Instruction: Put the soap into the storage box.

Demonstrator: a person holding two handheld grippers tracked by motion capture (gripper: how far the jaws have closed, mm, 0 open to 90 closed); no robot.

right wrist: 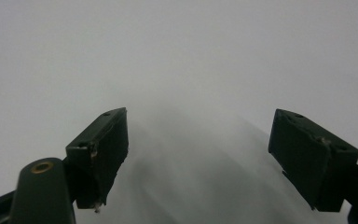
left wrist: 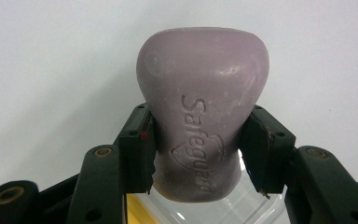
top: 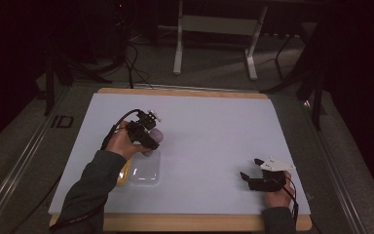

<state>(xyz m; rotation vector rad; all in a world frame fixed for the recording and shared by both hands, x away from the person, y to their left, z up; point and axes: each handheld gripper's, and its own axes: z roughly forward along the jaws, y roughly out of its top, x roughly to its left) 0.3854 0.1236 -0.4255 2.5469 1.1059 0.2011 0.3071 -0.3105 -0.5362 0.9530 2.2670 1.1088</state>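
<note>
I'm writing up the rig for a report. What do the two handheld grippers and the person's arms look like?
Both grippers, the left gripper and the right gripper, are black, with two flat block-shaped jaws on hinged links with brass-coloured pivot rivets. A black cable loops from the left gripper; the right gripper carries a pale three-cornered plate on top. The person wears dark grey-green long sleeves.

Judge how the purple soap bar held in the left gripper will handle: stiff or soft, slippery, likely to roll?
The soap bar probably stays stiff: its embossed lettering looks undeformed between the left gripper fingers. Its smooth, waisted sides may slip. Its rounded shape might rock if set down, though hardly roll.
</note>
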